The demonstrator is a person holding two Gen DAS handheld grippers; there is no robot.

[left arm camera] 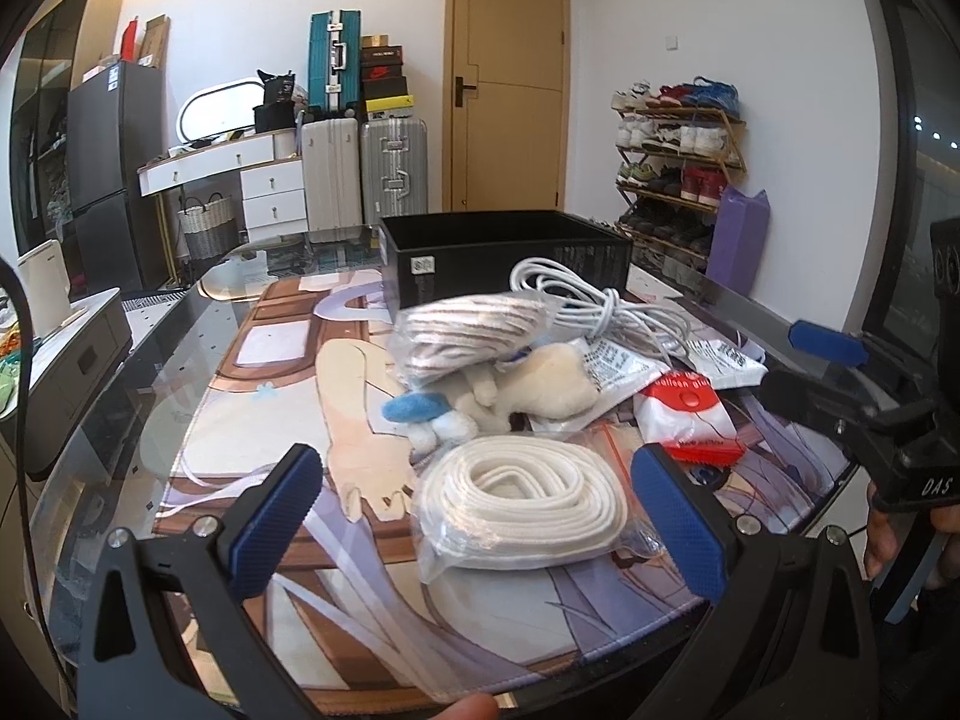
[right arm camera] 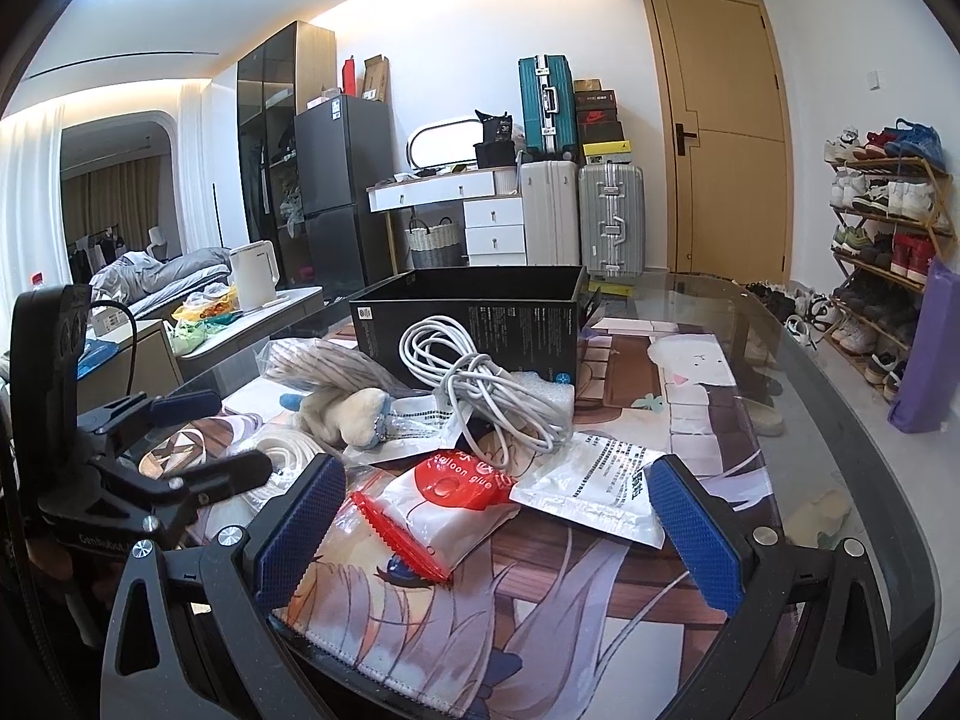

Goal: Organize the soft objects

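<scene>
A pile of soft things lies on the printed desk mat (left arm camera: 288,396). A bagged coil of white rope (left arm camera: 522,495) lies nearest, between the blue pads of my open, empty left gripper (left arm camera: 480,516). Behind it are a cream plush toy (left arm camera: 540,390), a bag of striped cord (left arm camera: 474,330) and a white cable bundle (left arm camera: 600,306). A red-and-white balloon glue bag (right arm camera: 456,492) lies between the pads of my open, empty right gripper (right arm camera: 498,522). A white printed pouch (right arm camera: 600,486) lies beside it. An open black box (right arm camera: 474,324) stands behind the pile.
The mat covers a glass table (right arm camera: 828,420). Suitcases (left arm camera: 366,174), a white dresser (left arm camera: 240,174), a door (left arm camera: 510,78) and a shoe rack (left arm camera: 678,150) stand beyond. A purple bag (left arm camera: 738,240) stands at the right. A kettle (right arm camera: 255,273) sits on a side cabinet at the left.
</scene>
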